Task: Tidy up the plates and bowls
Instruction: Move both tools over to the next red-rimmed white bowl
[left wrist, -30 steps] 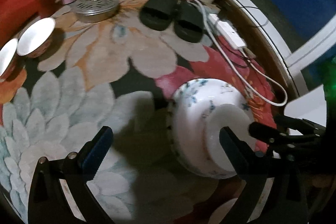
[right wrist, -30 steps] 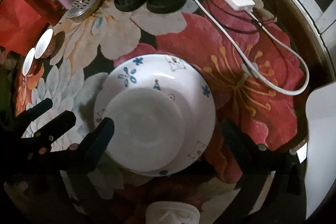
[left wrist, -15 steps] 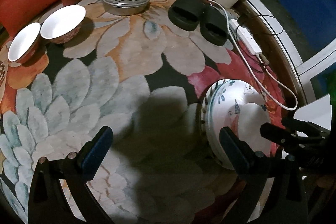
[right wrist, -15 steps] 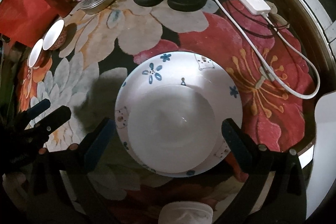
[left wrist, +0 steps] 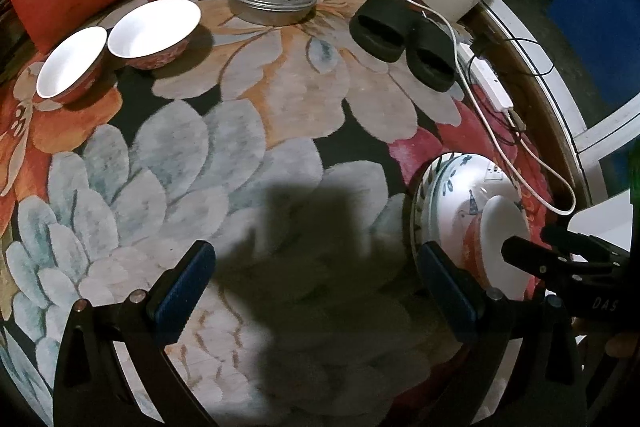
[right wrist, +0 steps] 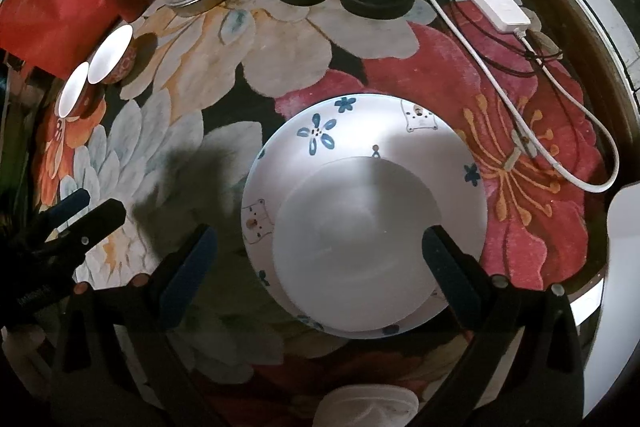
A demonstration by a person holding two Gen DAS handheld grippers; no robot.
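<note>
Only "DAS" reads on the right gripper (left wrist: pixel 568 255); both it and the left gripper (left wrist: pixel 316 291) gape wide, empty. Since a second ago, the inverted patterned bowl (right wrist: pixel 360 163) on the carpet (left wrist: pixel 240 163) has drifted rightward in the left view, the red bowls (left wrist: pixel 120 47) nearer centre.

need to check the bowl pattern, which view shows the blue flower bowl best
The right wrist view: the blue flower bowl sits centred, seen from above with flowers and bear prints clear. The left wrist view shows it only edge-on at the right, partly behind a claw finger.
</note>
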